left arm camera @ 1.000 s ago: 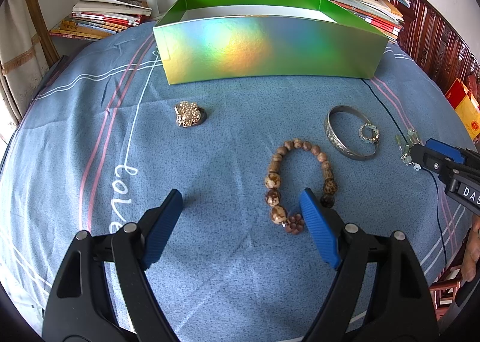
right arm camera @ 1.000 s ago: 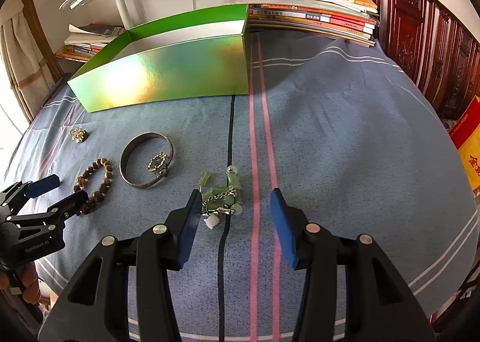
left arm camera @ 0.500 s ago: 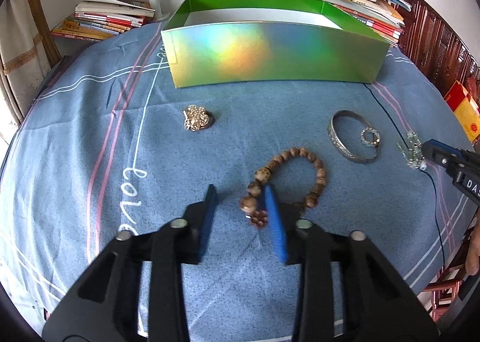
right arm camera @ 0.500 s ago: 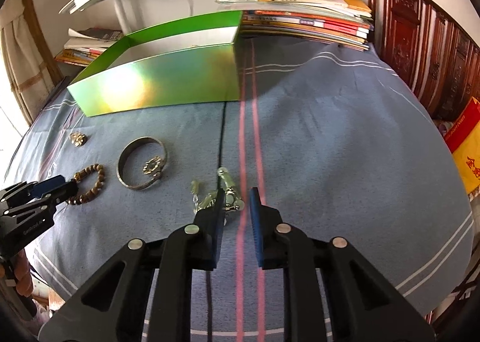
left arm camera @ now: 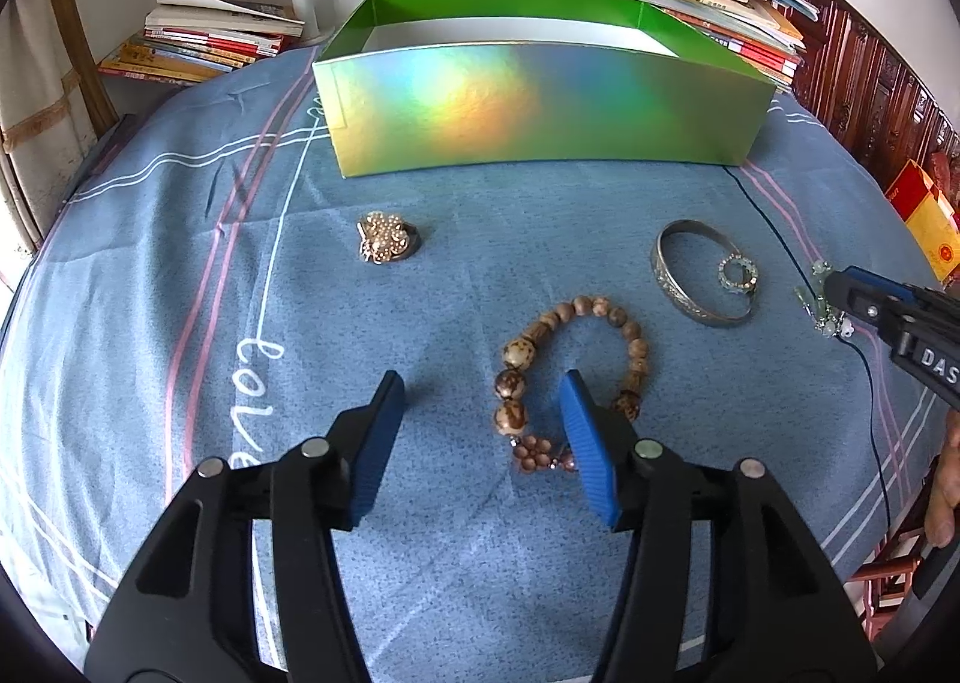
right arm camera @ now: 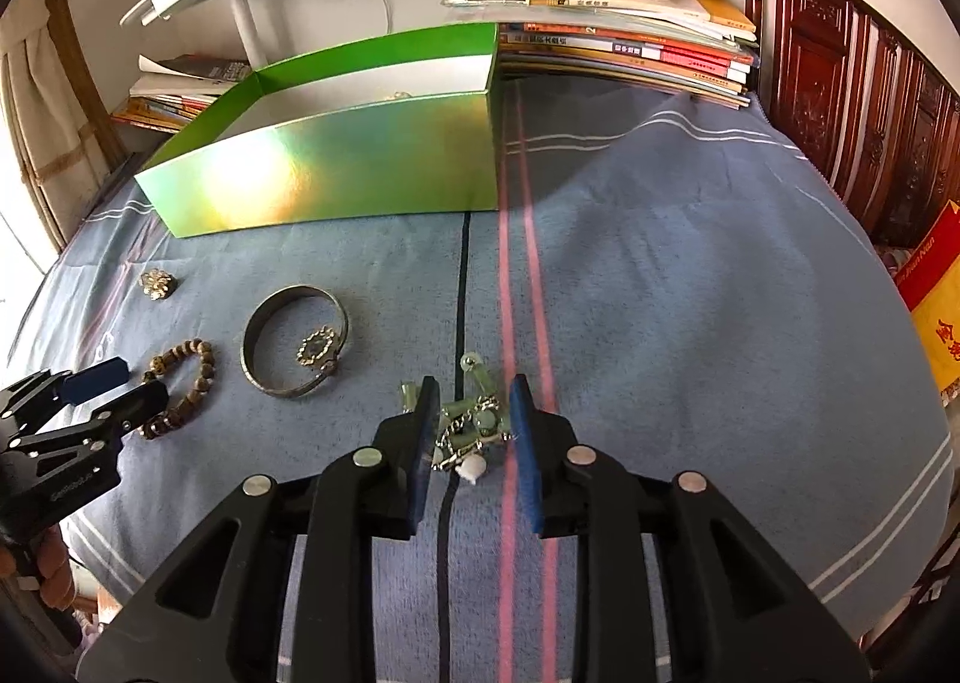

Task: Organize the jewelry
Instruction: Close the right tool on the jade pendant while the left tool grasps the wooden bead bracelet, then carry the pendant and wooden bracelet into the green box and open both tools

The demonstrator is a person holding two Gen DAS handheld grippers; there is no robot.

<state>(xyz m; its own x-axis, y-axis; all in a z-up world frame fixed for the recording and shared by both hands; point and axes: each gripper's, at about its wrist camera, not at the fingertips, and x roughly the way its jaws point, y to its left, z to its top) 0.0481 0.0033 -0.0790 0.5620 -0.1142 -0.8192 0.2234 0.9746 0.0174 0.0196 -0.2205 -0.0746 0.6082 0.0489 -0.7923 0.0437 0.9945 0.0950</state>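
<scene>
My left gripper [left arm camera: 483, 434] hangs over the blue striped cloth [left arm camera: 180, 275], its jaws opening. The near end of the wooden bead bracelet [left arm camera: 570, 359] lies between them on the cloth; the right pad sits close against the beads, the left pad stands clear, and nothing is clamped. My right gripper [right arm camera: 471, 431] has its jaws opening too, with the green bead-and-chain piece [right arm camera: 474, 419] bunched between the pads; I cannot tell whether the pads press on it.

Surroundings: the silver bangle [left arm camera: 699, 272] lies just right of the bracelet, with a small ring [left arm camera: 737, 274] resting on its far-right rim. A gold cluster brooch [left arm camera: 384, 238] sits apart to the left. The open green box [left arm camera: 540, 107] stands beyond all the pieces, its shiny front wall upright between them and its inside. Stacks of books [right arm camera: 624, 53] crowd the far edge behind the box. A thin dark line [right arm camera: 461, 287] crosses the cloth from the box toward my right gripper.
</scene>
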